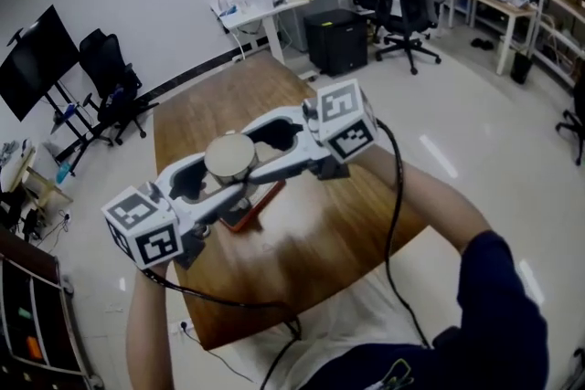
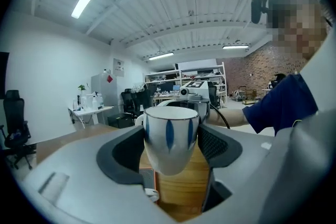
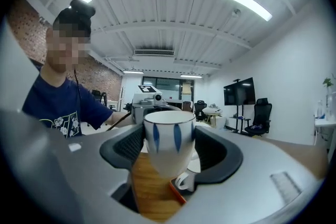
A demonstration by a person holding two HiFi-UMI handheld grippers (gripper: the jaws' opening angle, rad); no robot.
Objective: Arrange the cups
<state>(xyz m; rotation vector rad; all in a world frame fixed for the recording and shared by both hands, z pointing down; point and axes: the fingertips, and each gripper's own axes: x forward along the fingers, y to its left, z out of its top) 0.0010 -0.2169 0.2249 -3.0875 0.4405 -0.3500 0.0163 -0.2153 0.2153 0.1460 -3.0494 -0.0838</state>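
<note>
- White ceramic cup with blue strokes (image 1: 228, 157) hangs upright over the wooden tabletop (image 1: 212, 112), clamped between the opposed, wide-spread left tool (image 2: 172, 150) and right tool (image 3: 169, 152).
- Small white handled cup (image 3: 184, 181) on an orange tray (image 1: 260, 202) lies below.

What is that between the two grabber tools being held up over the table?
A white cup with blue marks. The left gripper and right gripper clamp it from opposite sides, as the head view and both gripper views show.

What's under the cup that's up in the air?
Under the held cup you can see the wooden table and a second white cup with a handle, seemingly on an orange tray. The held cup covers most of the tray, so anything else there is hidden.
</note>
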